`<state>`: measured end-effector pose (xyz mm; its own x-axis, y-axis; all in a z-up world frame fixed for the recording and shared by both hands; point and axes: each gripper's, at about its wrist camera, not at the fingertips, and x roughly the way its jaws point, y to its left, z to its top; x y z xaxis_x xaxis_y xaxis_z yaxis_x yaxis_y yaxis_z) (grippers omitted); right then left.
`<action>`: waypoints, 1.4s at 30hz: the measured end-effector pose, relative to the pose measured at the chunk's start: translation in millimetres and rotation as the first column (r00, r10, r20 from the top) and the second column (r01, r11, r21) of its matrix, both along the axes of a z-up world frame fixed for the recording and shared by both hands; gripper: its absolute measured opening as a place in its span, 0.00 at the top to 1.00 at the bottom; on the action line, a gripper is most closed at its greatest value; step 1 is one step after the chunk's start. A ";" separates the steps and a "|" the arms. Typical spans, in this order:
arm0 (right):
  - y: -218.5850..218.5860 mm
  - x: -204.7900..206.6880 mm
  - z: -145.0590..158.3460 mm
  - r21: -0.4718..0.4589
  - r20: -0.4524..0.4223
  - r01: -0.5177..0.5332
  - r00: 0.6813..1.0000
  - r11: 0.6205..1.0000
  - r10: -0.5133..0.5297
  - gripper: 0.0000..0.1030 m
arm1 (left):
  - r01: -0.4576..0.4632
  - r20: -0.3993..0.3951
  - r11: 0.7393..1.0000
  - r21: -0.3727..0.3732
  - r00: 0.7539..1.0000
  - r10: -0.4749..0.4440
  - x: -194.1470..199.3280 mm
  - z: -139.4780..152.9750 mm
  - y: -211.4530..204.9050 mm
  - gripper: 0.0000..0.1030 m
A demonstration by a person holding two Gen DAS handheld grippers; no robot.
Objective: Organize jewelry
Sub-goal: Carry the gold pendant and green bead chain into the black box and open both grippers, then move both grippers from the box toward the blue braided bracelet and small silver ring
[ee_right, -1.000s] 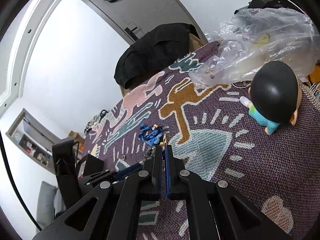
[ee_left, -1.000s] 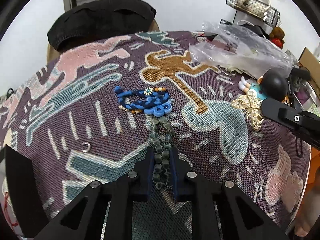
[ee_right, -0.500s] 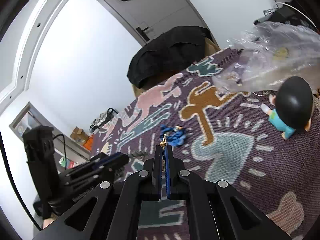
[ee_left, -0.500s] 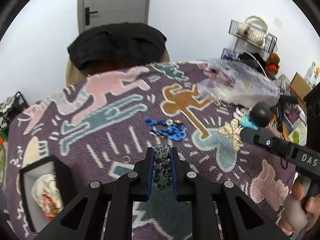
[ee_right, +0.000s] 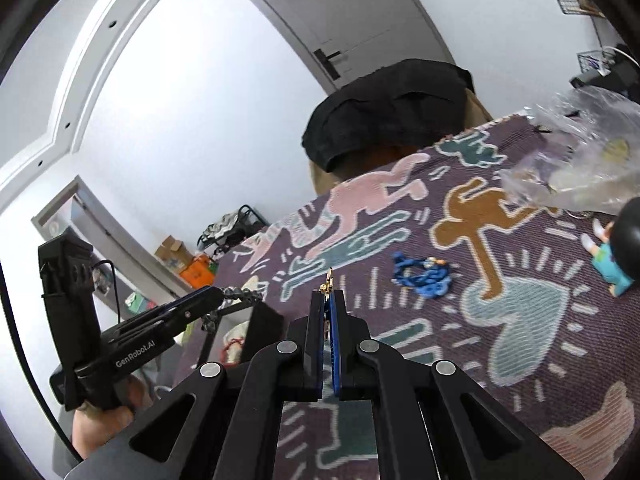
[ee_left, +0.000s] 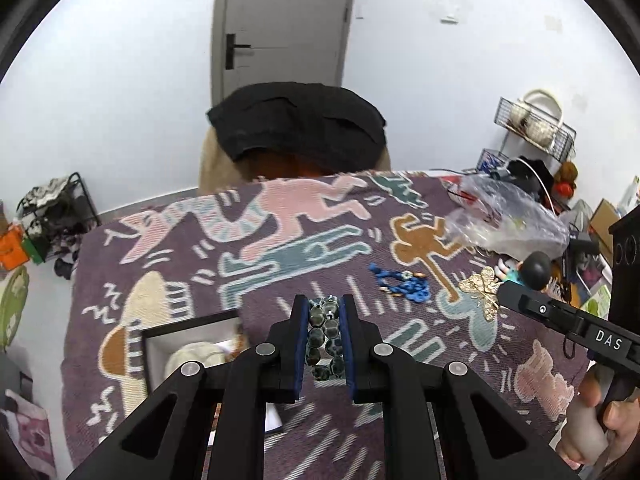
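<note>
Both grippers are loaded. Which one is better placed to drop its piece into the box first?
Left. The left gripper, shut on the green bead bracelet, hangs beside the open box; the right gripper is farther off.

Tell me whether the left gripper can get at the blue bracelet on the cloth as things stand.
Probably not yet. The path to the blue bracelet looks open, with only bare cloth between, but the left gripper is shut on the dark beaded bracelet and would have to drop that first.

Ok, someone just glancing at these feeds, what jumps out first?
Probably the loud cartoon-figure blanket covering the table. Then the left gripper shut on a dark green bead bracelet above an open box, and the right gripper pinching a gold butterfly clip.
</note>
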<state>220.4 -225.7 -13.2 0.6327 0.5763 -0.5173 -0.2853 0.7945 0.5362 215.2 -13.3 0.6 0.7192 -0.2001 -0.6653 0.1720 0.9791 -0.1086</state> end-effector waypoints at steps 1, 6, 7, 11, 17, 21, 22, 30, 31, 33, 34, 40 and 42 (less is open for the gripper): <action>5.4 -0.8 1.5 -0.004 0.003 -0.008 1.000 1.000 0.008 0.96 | -0.008 0.003 1.000 -0.006 1.000 0.008 -2.0 0.6 6.6 0.84; 33.0 -3.8 7.1 -0.030 0.015 -0.047 0.999 0.998 0.047 0.96 | -0.051 0.008 0.998 -0.031 0.999 0.052 -12.9 -0.9 37.9 0.84; 39.0 -4.3 7.9 -0.035 0.016 -0.055 0.998 0.998 0.056 0.96 | -0.056 0.008 0.998 -0.035 0.998 0.056 -14.7 -1.8 42.0 0.84; 60.7 -6.3 9.8 -0.058 0.022 -0.084 0.996 0.995 0.086 0.96 | -0.078 0.001 0.995 -0.061 0.997 0.078 -19.7 -8.3 60.9 0.84; 91.6 -7.4 9.6 -0.095 0.021 -0.124 0.992 0.988 0.126 0.96 | -0.107 -0.091 0.986 -0.131 0.991 0.096 -14.4 -24.7 86.5 0.55; 111.0 -8.4 9.3 -0.116 0.018 -0.147 0.988 0.982 0.150 0.96 | -0.140 -0.044 0.978 -0.156 0.990 0.134 -24.6 -24.2 104.5 0.27; 116.5 -8.3 9.0 -0.122 0.016 -0.154 0.987 0.981 0.157 0.96 | -0.144 -0.039 0.977 -0.156 0.989 0.140 -26.1 -23.9 108.1 0.27; 157.5 -4.6 5.9 -0.137 0.001 -0.210 0.977 0.968 0.212 0.96 | -0.205 -0.030 0.964 -0.167 0.979 0.202 -38.3 -24.5 147.1 0.27; 161.7 -4.6 6.3 -0.137 0.001 -0.215 0.976 0.967 0.218 0.96 | -0.212 -0.029 0.962 -0.170 0.977 0.210 -39.6 -25.1 152.4 0.27; 173.5 -4.1 6.5 -0.137 0.001 -0.234 0.972 0.963 0.236 0.96 | -0.223 -0.029 0.959 -0.175 0.975 0.221 -41.8 -25.8 159.5 0.27; 177.2 -3.5 6.4 -0.137 0.002 -0.240 0.970 0.961 0.243 0.96 | -0.231 -0.029 0.957 -0.178 0.973 0.229 -43.2 -26.3 163.9 0.27; 197.4 4.5 -1.0 -0.151 -0.044 -0.270 0.963 0.951 0.267 0.85 | -0.269 -0.011 0.944 -0.192 0.962 0.272 -50.5 -25.9 182.0 0.26; 194.2 7.0 -7.0 -0.149 -0.065 -0.267 0.963 0.952 0.260 0.47 | -0.273 -0.009 0.940 -0.206 0.961 0.278 -52.0 -24.9 184.9 0.20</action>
